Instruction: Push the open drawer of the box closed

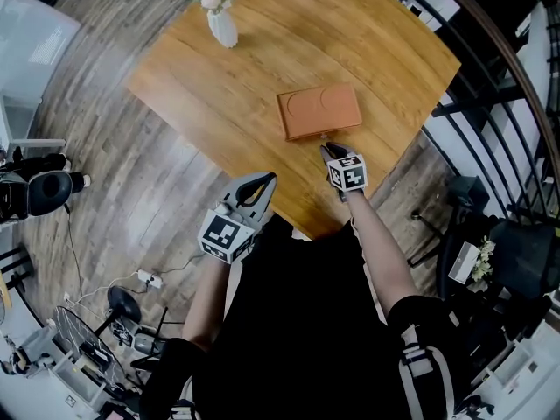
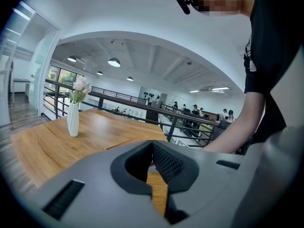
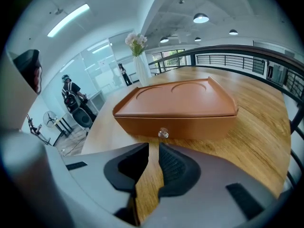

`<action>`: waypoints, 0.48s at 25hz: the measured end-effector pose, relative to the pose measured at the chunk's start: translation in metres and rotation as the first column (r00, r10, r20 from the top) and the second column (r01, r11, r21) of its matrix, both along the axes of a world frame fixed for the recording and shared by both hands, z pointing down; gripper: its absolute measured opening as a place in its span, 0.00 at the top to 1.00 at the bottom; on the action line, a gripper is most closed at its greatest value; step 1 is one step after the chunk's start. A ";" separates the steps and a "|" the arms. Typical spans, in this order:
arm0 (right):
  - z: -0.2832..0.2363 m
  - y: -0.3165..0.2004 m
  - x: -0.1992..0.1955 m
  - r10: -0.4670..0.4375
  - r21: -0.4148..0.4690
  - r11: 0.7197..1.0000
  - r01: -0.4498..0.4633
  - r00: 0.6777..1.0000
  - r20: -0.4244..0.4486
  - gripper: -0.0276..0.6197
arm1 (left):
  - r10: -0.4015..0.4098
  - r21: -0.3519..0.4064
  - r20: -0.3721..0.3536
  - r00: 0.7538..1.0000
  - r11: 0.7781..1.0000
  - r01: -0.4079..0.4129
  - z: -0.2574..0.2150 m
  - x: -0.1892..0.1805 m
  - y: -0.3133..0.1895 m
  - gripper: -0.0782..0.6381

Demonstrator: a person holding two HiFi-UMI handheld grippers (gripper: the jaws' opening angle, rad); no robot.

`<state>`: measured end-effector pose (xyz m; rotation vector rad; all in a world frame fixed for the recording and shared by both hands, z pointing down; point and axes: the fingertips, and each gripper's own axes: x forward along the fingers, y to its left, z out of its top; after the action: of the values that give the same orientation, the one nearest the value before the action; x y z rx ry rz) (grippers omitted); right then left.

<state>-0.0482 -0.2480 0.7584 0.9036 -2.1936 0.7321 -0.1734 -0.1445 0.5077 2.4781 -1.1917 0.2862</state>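
— Where is the drawer?

— In the box [image 3: 175, 106], which lies flat on the desk [image 1: 219, 86], near its front edge. From the right claw's view, the drawer front [image 3: 204, 126] looks flush with the box body. I see no step or ledge poking out.

— So the push is done?

— I'd judge it done, or all but done. A last sliver of gap would be too fine to make out here, so I can't rule one out.

— And the right claw?

— The right claw [image 3: 154, 146] sits low over the desk, just in front of the small clear knob [image 3: 163, 133]. I can't tell whether it touches the knob. Its jaws are narrow, with only a thin slit between them (bare wood shows through, nothing gripped).

— The left one?

— The left claw [image 2: 152, 142] is held back at the desk's near edge, well apart from the box. Its jaws are pinched together at the tips and empty. It plays no part that I can see.

— What's left, then?

— Little, by my reading: perhaps a final nudge on the front to seat it, then drawing the right claw away. The vase [image 1: 222, 26] at the far corner is well clear.
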 end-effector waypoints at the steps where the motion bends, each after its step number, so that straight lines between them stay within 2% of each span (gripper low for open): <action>1: -0.004 0.004 -0.001 0.000 0.004 1.000 0.000 1.000 0.022 0.83 | 0.001 -0.002 -0.001 1.000 1.000 -0.001 0.001 -0.001 0.002 0.86; 6: -0.017 0.026 0.004 0.010 0.046 0.999 -0.012 0.999 0.046 0.89 | 0.019 0.013 -0.021 1.000 1.000 -0.019 0.002 -0.008 0.008 0.86; 8: -0.023 0.031 0.008 0.038 0.070 0.997 -0.042 0.998 0.054 0.93 | 0.029 0.007 -0.026 0.999 1.000 -0.029 0.007 -0.012 0.011 0.86; 12: -0.039 0.041 0.021 0.103 0.115 0.987 -0.112 0.992 0.079 0.93 | 0.070 0.004 -0.024 0.997 0.998 -0.070 0.012 -0.014 0.016 0.86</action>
<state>-0.0273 -0.2069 0.7197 1.0782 -2.2866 0.6998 -0.1877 -0.1288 0.5197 2.5222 -1.0980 0.2731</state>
